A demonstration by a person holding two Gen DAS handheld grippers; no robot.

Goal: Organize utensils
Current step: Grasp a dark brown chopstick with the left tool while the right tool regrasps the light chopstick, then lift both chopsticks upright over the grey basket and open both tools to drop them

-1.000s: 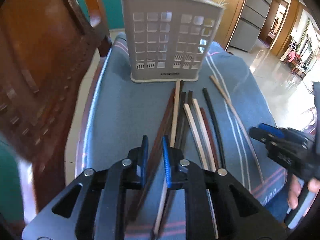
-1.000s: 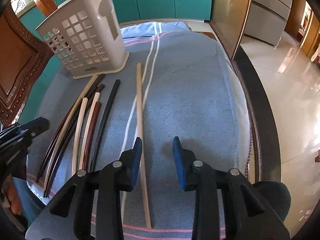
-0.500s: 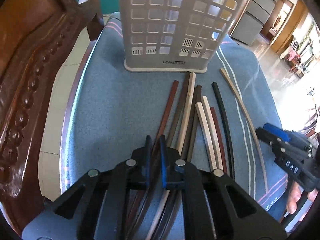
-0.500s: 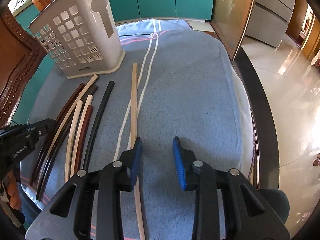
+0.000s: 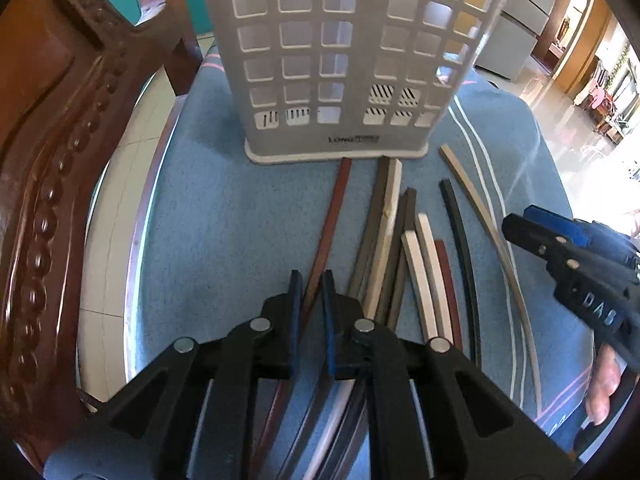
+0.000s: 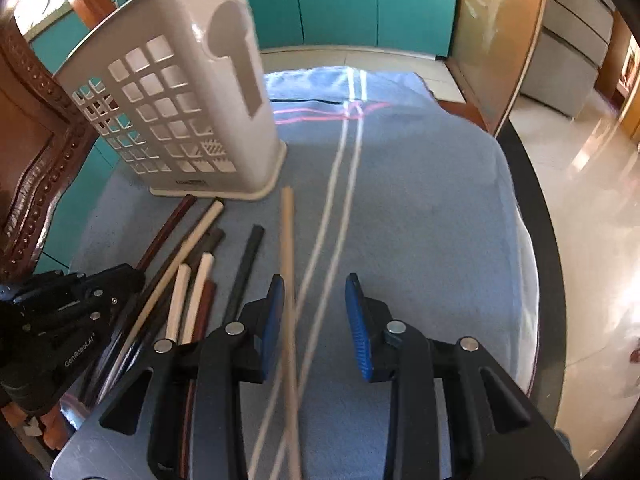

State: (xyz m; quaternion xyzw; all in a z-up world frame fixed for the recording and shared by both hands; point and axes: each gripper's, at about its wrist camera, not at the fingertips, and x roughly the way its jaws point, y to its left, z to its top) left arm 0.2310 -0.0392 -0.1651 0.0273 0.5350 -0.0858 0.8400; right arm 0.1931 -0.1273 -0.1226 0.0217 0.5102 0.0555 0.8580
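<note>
chopsticks [image 5: 384, 236] on cloth [image 5: 224, 220], before basket [image 5: 344, 52]

left gripper [image 5: 311, 294]: black arms, blue pads, silver screws
right gripper [image 6: 314, 308]: same, white "DAS" letters

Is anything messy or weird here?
Yes. The chopsticks lie loose and fanned out on the blue cloth, none inside the basket. One tan chopstick lies apart from the bunch, by the right gripper.
</note>
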